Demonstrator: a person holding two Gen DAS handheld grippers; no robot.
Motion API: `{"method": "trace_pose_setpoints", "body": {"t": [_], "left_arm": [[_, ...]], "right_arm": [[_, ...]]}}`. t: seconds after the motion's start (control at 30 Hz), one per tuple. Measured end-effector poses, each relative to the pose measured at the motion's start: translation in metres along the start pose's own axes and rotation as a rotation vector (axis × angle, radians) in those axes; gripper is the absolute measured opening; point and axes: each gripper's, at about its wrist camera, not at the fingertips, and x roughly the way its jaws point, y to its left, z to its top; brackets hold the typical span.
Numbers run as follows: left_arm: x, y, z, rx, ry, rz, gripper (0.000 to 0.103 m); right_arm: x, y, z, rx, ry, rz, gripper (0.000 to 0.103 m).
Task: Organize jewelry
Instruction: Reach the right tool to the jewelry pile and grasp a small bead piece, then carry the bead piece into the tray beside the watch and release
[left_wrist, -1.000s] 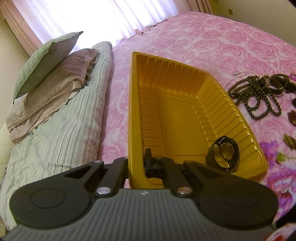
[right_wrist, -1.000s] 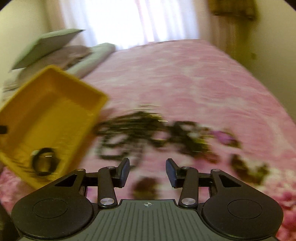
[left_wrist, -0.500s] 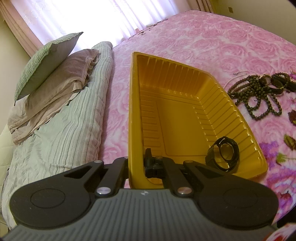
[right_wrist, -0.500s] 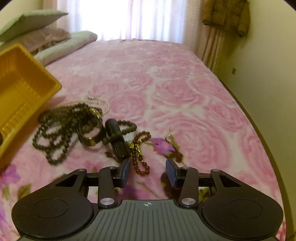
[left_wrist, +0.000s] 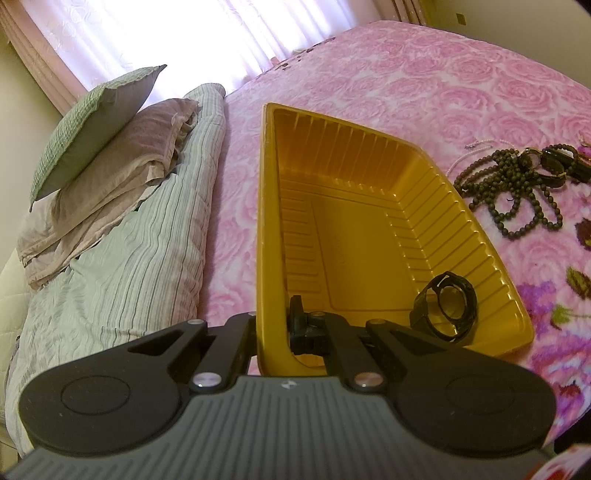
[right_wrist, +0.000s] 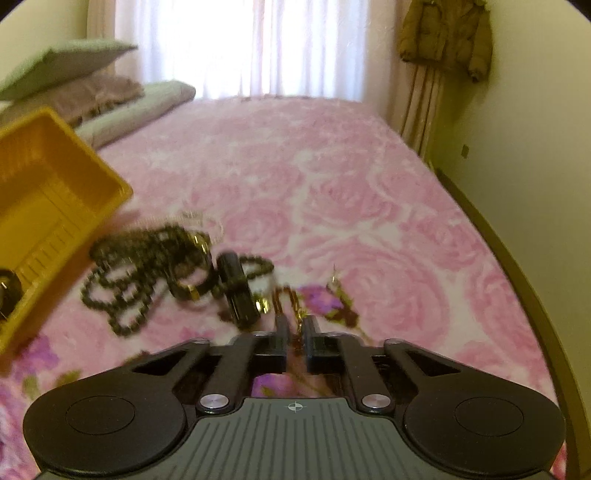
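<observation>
My left gripper (left_wrist: 275, 325) is shut on the near left wall of a yellow plastic tray (left_wrist: 369, 236), one finger outside, one inside. A black watch (left_wrist: 445, 304) lies in the tray's near right corner. On the pink bedspread to the right lie dark bead strands (left_wrist: 517, 184) and black bangles (left_wrist: 557, 162). In the right wrist view my right gripper (right_wrist: 294, 330) is closed on a reddish-brown bead bracelet (right_wrist: 291, 301), just right of a black bangle (right_wrist: 238, 291) and the dark bead strands (right_wrist: 136, 269). The tray (right_wrist: 44, 206) is at the left.
Pillows (left_wrist: 110, 155) and a striped folded quilt (left_wrist: 122, 266) lie left of the tray. The pink rose bedspread (right_wrist: 351, 192) stretches to the window. A wall and a hanging brown jacket (right_wrist: 443, 33) are at the right, past the bed edge.
My right gripper has closed from open onto the reddish-brown bracelet and moved slightly forward. My left gripper and the tray have stayed still.
</observation>
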Motion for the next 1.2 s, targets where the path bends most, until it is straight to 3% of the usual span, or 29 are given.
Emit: {"method": "trace_pose_setpoints", "body": {"t": [0.2, 0.53, 0.77, 0.97, 1.2], "left_arm": [[0.0, 0.001, -0.002, -0.011, -0.003, -0.004, 0.002], [0.0, 0.001, -0.004, -0.017, -0.003, -0.006, 0.002], [0.001, 0.001, -0.003, -0.016, -0.009, -0.006, 0.002], [0.001, 0.001, -0.003, -0.017, -0.008, -0.007, 0.002], [0.002, 0.002, -0.003, -0.02, -0.007, -0.009, 0.002]], "right_arm": [[-0.017, 0.004, 0.021, 0.0, -0.046, 0.007, 0.004], [-0.018, -0.009, 0.01, 0.082, -0.01, 0.024, 0.003], [-0.038, 0.0, 0.037, 0.046, -0.072, 0.066, 0.003], [-0.048, 0.036, 0.065, 0.001, -0.116, 0.181, 0.003], [-0.031, 0.102, 0.09, -0.046, -0.103, 0.389, 0.003]]}}
